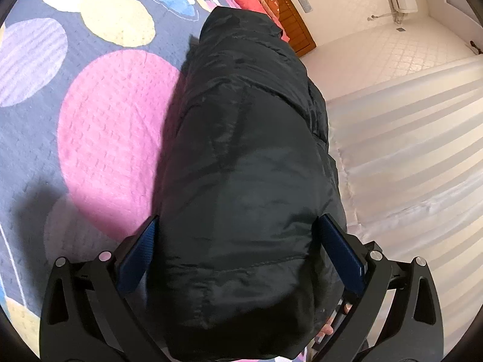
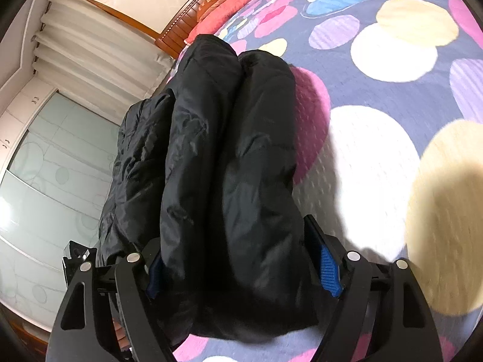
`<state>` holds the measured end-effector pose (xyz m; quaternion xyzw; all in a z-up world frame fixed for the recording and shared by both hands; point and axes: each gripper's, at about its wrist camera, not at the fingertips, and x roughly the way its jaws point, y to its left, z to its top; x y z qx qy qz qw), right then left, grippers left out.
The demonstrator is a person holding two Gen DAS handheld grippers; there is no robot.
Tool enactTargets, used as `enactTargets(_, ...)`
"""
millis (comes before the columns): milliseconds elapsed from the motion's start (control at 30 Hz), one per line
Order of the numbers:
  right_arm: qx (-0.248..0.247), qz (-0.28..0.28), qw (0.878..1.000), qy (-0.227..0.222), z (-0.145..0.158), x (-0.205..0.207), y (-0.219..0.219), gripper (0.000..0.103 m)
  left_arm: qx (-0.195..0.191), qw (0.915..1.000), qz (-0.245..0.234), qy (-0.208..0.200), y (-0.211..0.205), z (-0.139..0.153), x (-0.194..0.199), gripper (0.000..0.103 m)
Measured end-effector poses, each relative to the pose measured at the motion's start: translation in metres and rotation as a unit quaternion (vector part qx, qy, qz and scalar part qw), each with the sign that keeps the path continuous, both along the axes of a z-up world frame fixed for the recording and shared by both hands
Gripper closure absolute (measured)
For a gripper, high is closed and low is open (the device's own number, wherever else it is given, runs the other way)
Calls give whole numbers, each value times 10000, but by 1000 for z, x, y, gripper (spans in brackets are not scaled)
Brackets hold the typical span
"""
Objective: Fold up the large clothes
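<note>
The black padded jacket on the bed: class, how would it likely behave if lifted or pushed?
The black padded jacket looks puffy, so probably light for its bulk. Its creased folds suggest it would flop and unfold. The shiny shell may slide on the quilt.

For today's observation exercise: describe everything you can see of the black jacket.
The black jacket is puffy and quilted, with a slightly shiny, creased shell. It is folded into a long thick bundle lying on the bed's spotted quilt, close to the edge. Its near end sits between the wide jaws of both the left tool and right tool.
</note>
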<state>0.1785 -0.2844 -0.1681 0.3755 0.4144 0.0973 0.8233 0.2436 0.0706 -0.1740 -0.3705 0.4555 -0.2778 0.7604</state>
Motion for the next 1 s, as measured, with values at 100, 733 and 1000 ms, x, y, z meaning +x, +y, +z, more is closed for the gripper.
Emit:
enactTargets(100,186,-40,9998,5,-2,-3,-2,25,-16,10000,46,42,0,-1,-1,2)
enactTargets(733,513,225,9983,151,-14,-45,8,72,383,9993,-45,14,-9,18,-46,24)
enactTargets(1000,687,302,9971,117,-20,-56,2,62,276,9996,24,65,-1,10,-54,18)
